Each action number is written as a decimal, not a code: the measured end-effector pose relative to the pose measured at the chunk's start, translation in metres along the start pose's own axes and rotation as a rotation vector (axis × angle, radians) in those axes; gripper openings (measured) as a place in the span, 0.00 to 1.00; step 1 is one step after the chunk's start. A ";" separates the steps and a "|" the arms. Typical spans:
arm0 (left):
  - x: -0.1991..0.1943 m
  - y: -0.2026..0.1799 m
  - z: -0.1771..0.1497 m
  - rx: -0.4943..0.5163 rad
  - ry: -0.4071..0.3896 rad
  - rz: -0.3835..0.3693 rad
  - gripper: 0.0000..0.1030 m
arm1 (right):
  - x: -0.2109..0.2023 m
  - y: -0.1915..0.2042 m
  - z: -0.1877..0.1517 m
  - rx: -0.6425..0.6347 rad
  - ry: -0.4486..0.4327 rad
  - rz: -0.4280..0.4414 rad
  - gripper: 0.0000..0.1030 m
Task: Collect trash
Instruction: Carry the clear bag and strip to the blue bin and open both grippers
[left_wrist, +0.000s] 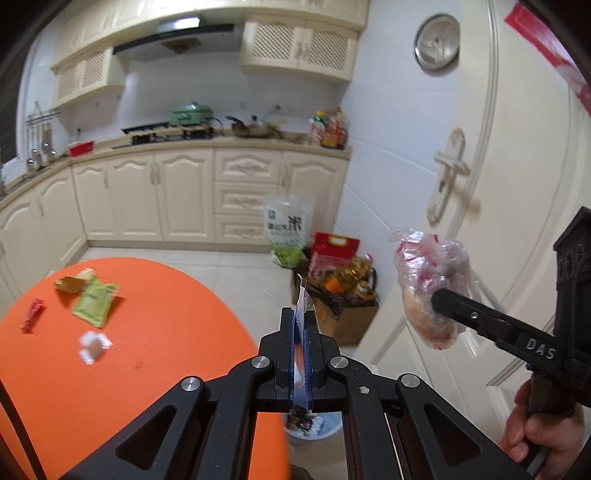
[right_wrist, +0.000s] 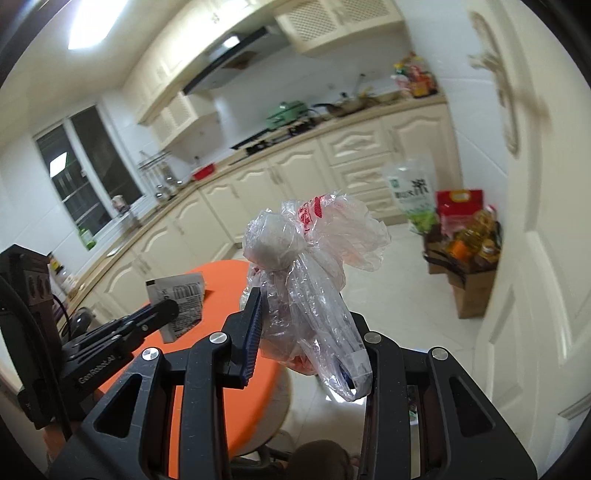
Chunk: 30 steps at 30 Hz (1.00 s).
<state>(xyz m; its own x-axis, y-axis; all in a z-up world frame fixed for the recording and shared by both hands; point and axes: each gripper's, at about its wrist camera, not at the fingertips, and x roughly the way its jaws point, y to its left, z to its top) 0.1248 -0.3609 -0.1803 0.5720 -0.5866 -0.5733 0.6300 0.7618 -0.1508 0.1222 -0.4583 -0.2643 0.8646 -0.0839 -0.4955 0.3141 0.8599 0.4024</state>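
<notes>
My left gripper (left_wrist: 300, 314) is shut on a thin white sachet (left_wrist: 302, 299) that stands edge-on between its pads; in the right wrist view the left gripper (right_wrist: 170, 308) holds this sachet (right_wrist: 183, 301) with its barcode showing. The right gripper (right_wrist: 303, 312) is shut on a crumpled clear plastic bag (right_wrist: 295, 240) with red print. From the left, the bag (left_wrist: 424, 273) hangs off the right gripper (left_wrist: 439, 298) near the door. Both are held in the air beside the round orange table (left_wrist: 166, 332). A green packet (left_wrist: 94, 301), a red wrapper (left_wrist: 32, 314), a white scrap (left_wrist: 94, 345) and a brown carton (left_wrist: 72, 283) lie on it.
A pale bin (left_wrist: 325, 430) with trash inside stands on the floor below the left gripper. A cardboard box of oil bottles (left_wrist: 347, 291) and rice bags (left_wrist: 290, 229) sit by the cabinets. A cream door (left_wrist: 480, 184) is close on the right. A hand (left_wrist: 535, 432) grips the right tool.
</notes>
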 end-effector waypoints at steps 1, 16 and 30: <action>0.015 -0.005 0.003 0.004 0.012 -0.005 0.00 | 0.004 -0.010 -0.001 0.013 0.008 -0.009 0.30; 0.241 -0.046 0.006 0.043 0.343 -0.074 0.00 | 0.115 -0.167 -0.054 0.250 0.246 -0.121 0.30; 0.379 -0.058 0.028 0.051 0.540 -0.017 0.39 | 0.186 -0.222 -0.080 0.326 0.356 -0.165 0.46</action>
<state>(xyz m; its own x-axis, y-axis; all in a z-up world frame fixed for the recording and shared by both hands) 0.3200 -0.6356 -0.3660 0.2188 -0.3636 -0.9055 0.6691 0.7314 -0.1321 0.1819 -0.6247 -0.5077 0.6236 0.0206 -0.7815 0.5903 0.6429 0.4880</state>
